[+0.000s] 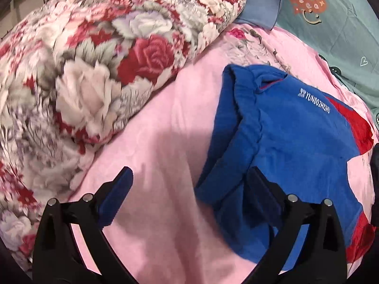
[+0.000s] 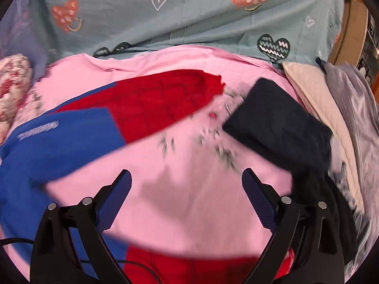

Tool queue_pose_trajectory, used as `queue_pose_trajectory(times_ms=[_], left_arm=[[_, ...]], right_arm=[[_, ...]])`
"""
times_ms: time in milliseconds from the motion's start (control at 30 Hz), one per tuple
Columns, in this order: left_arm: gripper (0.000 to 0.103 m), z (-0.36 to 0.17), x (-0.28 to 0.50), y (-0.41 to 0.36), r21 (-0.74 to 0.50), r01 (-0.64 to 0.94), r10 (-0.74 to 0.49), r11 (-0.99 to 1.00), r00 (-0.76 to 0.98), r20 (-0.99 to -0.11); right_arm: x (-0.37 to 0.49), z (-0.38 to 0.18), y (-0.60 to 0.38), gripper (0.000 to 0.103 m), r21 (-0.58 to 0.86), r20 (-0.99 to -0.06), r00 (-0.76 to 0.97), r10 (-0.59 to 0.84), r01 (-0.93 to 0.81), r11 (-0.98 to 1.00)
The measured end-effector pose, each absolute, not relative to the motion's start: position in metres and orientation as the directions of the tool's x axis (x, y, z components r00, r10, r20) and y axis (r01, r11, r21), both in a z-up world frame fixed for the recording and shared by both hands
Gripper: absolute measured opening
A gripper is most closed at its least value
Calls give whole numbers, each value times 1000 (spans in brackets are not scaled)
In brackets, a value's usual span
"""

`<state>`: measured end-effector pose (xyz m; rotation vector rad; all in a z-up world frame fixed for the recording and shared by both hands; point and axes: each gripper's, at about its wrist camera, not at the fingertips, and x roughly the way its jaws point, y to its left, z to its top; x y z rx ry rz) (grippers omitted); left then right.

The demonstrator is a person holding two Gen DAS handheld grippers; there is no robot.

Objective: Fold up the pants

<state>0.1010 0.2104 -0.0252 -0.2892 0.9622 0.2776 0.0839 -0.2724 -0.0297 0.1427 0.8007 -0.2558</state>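
Folding step: my blue and red fleece pants (image 1: pixel 296 137) lie spread on the pink bed sheet (image 1: pixel 165 142), not yet folded small, I judge; both my hands are free of them.
Pants place: waistband toward the flowered quilt (image 1: pixel 83 71), red legs (image 2: pixel 165 108) stretching away toward the heart-print grey-green cover (image 2: pixel 189 19).
Left gripper (image 1: pixel 189 177): released, jaws wide, nothing held; one finger hangs over the blue waist edge.
Right gripper (image 2: pixel 187 177): released, jaws wide, only bare sheet between them.
Next move: I think I must take a leg end or the waist edge and carry it over the other half.
Room: open pink sheet lies between the legs; a dark folded garment (image 2: pixel 279 123) sits near on the right, the quilt near on the left.
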Motion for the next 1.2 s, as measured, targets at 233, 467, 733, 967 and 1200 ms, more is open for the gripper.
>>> queue_pose_trajectory(times_ms=[233, 467, 733, 967, 1200], left_arm=[[84, -42, 104, 189, -124, -285, 36, 950, 498, -866], [44, -46, 112, 167, -16, -269, 123, 963, 493, -861], [43, -46, 109, 166, 67, -276, 201, 959, 493, -847], [43, -46, 106, 170, 56, -281, 191, 958, 479, -857], [48, -31, 105, 176, -12, -267, 128, 964, 499, -857]], right_arm=[[-16, -46, -291, 95, 135, -774, 620, -129, 360, 923], [-63, -74, -324, 95, 214, -824, 553, -124, 506, 836], [-43, -105, -322, 50, 383, -839, 540, 69, 495, 780], [-47, -103, -322, 16, 352, -857, 513, 41, 527, 773], [-43, -75, -309, 47, 171, -873, 478, -98, 489, 856]])
